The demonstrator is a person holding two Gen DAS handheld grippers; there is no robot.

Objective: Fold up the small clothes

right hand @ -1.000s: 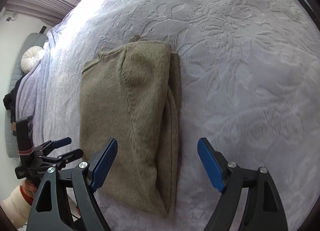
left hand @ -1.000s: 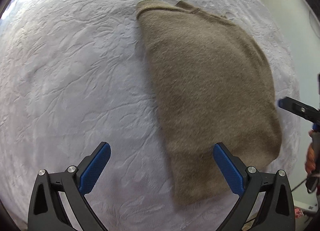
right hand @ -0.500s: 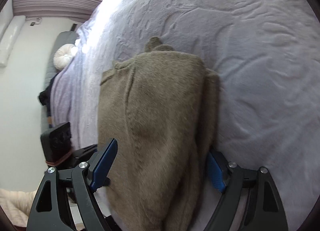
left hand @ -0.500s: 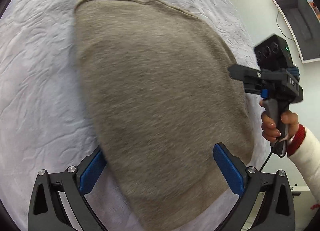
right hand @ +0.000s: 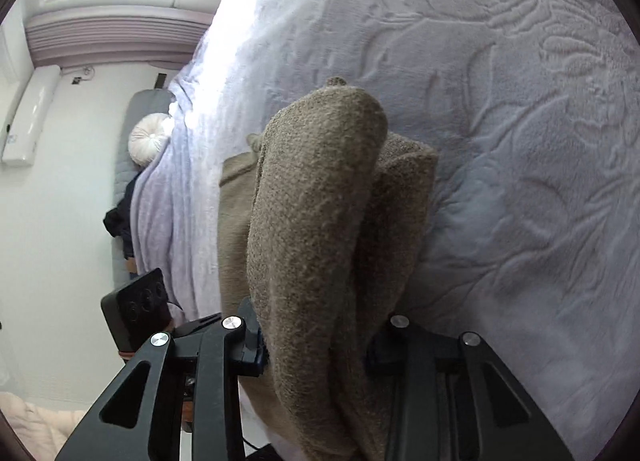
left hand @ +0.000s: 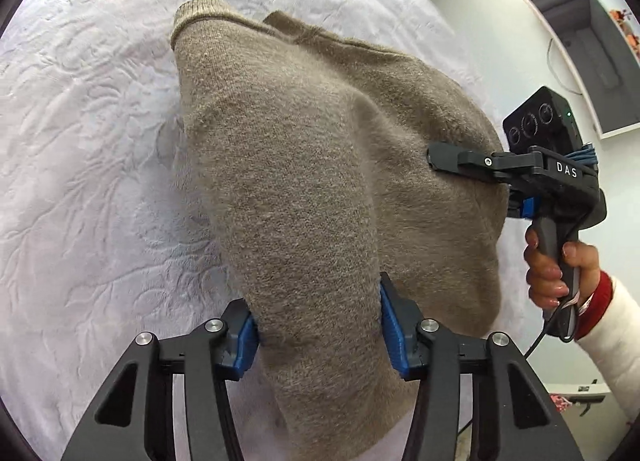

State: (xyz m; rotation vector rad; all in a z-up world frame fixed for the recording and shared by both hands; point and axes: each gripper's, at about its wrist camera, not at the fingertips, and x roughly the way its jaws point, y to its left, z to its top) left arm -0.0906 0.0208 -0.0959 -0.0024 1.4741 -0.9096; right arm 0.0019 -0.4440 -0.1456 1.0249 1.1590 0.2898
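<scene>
Left wrist: left gripper [left hand: 318, 325] jaws just closed, clamping near edge of sweater [left hand: 320, 165]; right gripper [right hand: 316, 345] likewise, both ends pinched to lift off bed [left hand: 92, 141] for next fold

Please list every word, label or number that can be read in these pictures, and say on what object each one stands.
"DAS": white letters on the black body of the right claw, seen in the left wrist view.
No other text is readable; the right wrist view shows none.
</scene>
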